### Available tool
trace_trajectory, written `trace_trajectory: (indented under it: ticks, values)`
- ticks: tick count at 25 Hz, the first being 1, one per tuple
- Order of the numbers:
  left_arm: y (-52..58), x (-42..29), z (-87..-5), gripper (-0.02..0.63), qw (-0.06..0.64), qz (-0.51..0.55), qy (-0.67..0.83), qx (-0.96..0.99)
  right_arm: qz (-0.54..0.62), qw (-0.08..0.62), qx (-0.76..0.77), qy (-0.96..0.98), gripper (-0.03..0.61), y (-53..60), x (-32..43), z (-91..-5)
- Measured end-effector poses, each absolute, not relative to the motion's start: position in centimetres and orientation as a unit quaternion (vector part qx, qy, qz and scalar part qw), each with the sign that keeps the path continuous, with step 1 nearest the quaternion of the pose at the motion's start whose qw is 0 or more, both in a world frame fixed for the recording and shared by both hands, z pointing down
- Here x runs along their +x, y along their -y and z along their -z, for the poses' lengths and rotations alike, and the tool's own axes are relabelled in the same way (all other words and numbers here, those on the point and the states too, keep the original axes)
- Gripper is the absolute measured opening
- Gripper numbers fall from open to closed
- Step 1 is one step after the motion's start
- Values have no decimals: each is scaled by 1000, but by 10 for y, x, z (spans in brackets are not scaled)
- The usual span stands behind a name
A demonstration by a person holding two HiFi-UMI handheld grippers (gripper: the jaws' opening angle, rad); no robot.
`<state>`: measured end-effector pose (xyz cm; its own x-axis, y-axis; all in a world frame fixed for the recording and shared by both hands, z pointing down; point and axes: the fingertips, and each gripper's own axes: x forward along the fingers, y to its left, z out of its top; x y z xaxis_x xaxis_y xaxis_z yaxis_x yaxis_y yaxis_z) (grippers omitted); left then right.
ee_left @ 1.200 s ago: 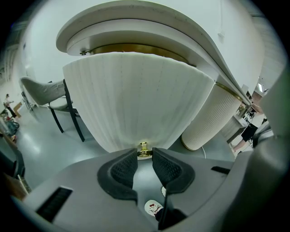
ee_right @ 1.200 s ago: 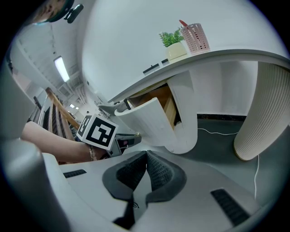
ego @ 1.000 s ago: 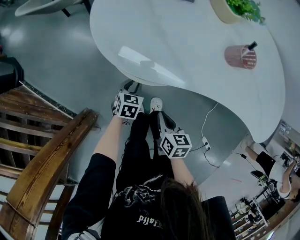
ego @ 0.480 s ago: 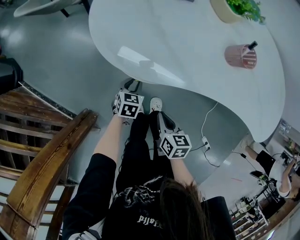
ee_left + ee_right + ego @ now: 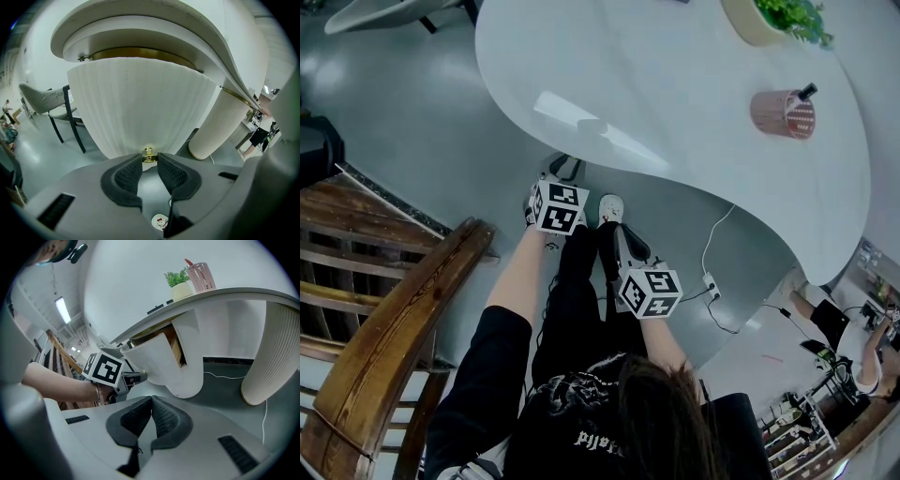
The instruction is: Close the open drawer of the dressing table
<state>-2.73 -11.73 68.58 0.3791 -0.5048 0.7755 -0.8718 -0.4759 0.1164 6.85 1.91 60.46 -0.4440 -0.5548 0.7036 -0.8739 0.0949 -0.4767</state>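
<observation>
grey floor spreads beneath a white curved worktop carrying a pink holder and a potted plant. under its edge the drawer stands pulled out toward the person. its ribbed, bowed front runs side to side, and the wooden inside shows at one flank. the left tool pinches the brass knob low on that front. the right tool hangs apart from the drawer, pads pressed together on nothing. the marker cube bears only black-and-white squares.
</observation>
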Motion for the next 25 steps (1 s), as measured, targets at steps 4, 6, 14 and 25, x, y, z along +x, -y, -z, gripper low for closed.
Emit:
trace_trajectory:
  ticks: [4, 6, 14, 25]
  values:
    - [122, -25, -687, 115, 263, -344, 437, 788, -455, 179, 495, 718, 26, -19, 70, -607]
    - [125, -24, -687, 115, 262, -343, 438, 789, -455, 180, 496, 717, 26, -19, 71, -608]
    - [138, -20, -685, 115, 253, -336, 440, 794, -456, 181, 498, 715, 26, -14, 75, -612]
    - [153, -14, -685, 115, 239, -322, 444, 802, -458, 175, 501, 713, 26, -3, 76, -618]
